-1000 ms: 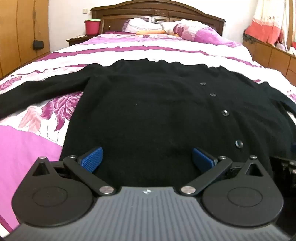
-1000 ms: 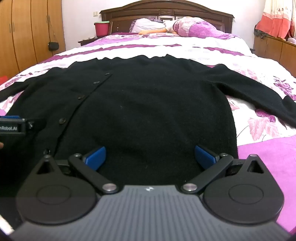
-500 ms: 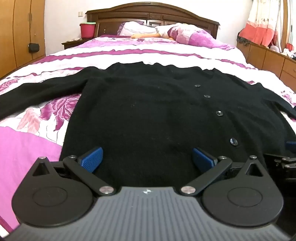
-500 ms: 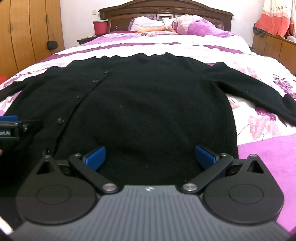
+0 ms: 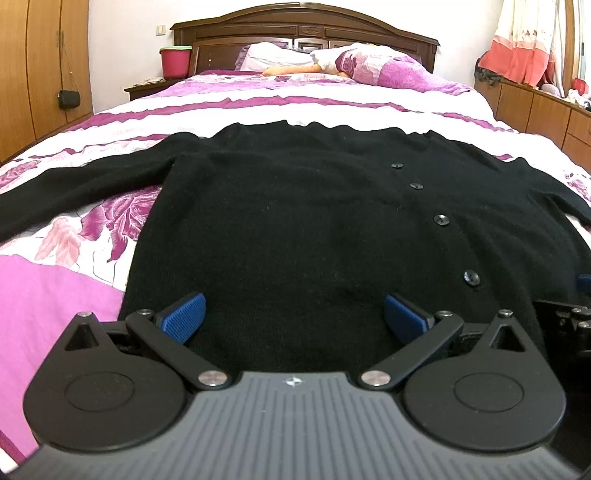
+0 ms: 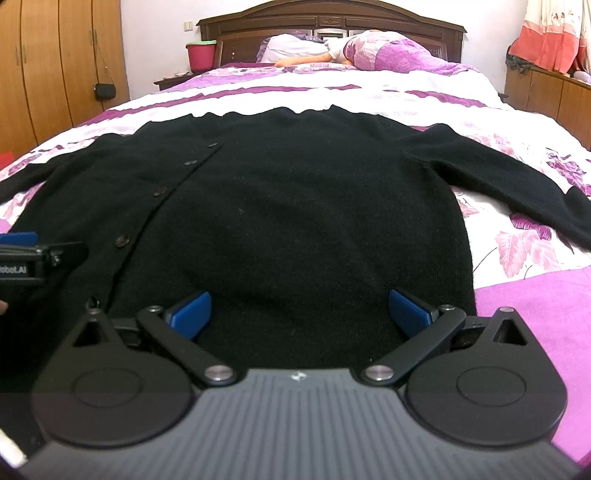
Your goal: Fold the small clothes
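Note:
A black buttoned cardigan (image 5: pixel 295 221) lies flat on the bed, hem toward me, both sleeves spread outward. In the right wrist view the same cardigan (image 6: pixel 295 206) fills the middle, its button row on the left. My left gripper (image 5: pixel 293 317) is open over the hem on the left half, blue pads wide apart with nothing between them. My right gripper (image 6: pixel 301 314) is open over the hem on the right half. Each gripper shows at the edge of the other's view: the right gripper (image 5: pixel 569 317) and the left gripper (image 6: pixel 22 258).
The bed (image 5: pixel 55 280) has a pink, purple and white floral cover. Pillows (image 5: pixel 369 66) and a dark wooden headboard (image 5: pixel 303 26) lie at the far end. A red bucket (image 5: pixel 174 62) stands on a nightstand. Wooden wardrobes stand left, low cabinets right.
Both grippers have tilted slightly, so the cardigan sits a little lower and more centred in view. Both stay open over the hem. The cardigan has not moved.

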Motion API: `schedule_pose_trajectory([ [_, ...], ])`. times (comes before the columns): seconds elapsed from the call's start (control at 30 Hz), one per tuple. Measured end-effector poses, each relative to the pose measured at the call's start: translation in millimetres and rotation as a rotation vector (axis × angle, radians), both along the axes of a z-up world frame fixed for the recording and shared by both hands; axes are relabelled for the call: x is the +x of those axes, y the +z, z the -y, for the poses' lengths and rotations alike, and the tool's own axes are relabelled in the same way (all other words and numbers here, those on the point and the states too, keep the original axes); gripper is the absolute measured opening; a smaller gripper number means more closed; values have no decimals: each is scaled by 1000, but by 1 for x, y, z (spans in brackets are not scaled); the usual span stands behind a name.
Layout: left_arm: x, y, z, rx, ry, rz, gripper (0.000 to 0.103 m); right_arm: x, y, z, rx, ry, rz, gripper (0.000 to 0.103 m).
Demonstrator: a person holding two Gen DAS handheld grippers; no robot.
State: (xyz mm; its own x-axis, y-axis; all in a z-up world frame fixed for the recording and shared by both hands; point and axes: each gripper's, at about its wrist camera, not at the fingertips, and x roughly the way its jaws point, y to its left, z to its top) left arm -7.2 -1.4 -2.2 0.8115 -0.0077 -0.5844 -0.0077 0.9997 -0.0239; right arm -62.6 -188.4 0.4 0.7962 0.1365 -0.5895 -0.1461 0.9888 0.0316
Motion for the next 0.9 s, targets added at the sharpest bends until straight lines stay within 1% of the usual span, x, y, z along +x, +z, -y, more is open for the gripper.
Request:
schedule_pose_trajectory([
  [0.17,1,2,1,6,1,-9,103,-1,1,0,1,0,1,103],
  [0.43,5,9,9,37,8,-36,103,-2,2,2,10,7,0,103],
  [0.5,6,12,10,28,12,-47,103,0,3,3,20,7,-3,103],
  [0.8,12,25,14,-22,7,-90,103,-2,12,17,128,1,-9,103],
  [0.9,12,32,16,-25,-1,-90,103,-4,19,22,183,-1,-10,103],
])
